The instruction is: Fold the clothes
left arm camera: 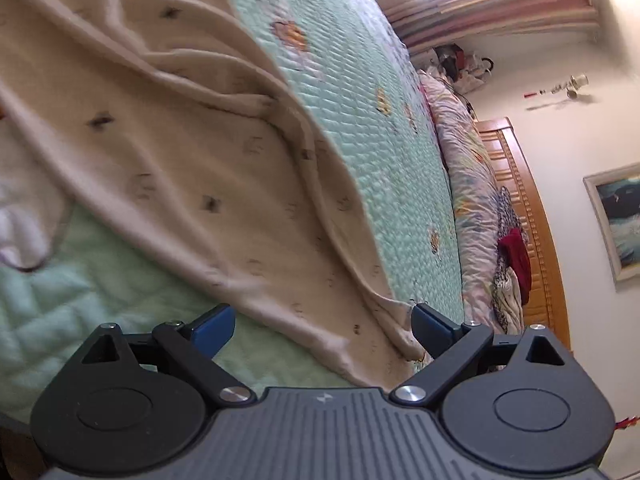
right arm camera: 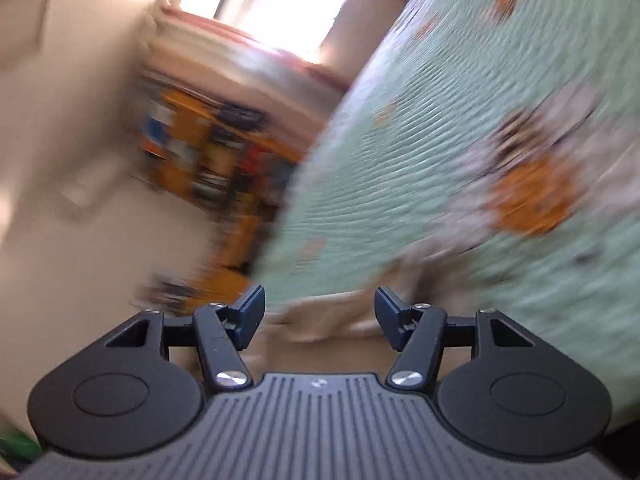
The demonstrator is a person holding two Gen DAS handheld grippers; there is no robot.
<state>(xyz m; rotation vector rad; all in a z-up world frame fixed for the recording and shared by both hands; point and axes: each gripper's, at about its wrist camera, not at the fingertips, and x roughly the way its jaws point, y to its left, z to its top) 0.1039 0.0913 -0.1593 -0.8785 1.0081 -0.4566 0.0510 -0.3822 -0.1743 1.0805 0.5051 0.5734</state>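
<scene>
Fingers (left arm camera: 430,330) wide, beige garment (left arm camera: 168,152) btwn.

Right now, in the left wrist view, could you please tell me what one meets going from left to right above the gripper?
Rumpled beige garment with small dark marks → mint green quilted bedspread with orange flowers → pale floral duvet heaped along the bed's edge → slatted wooden headboard → framed picture on the cream wall.

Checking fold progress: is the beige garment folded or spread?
Spread but rumpled: the beige garment lies loosely creased across the green quilt, no neat fold.
</scene>
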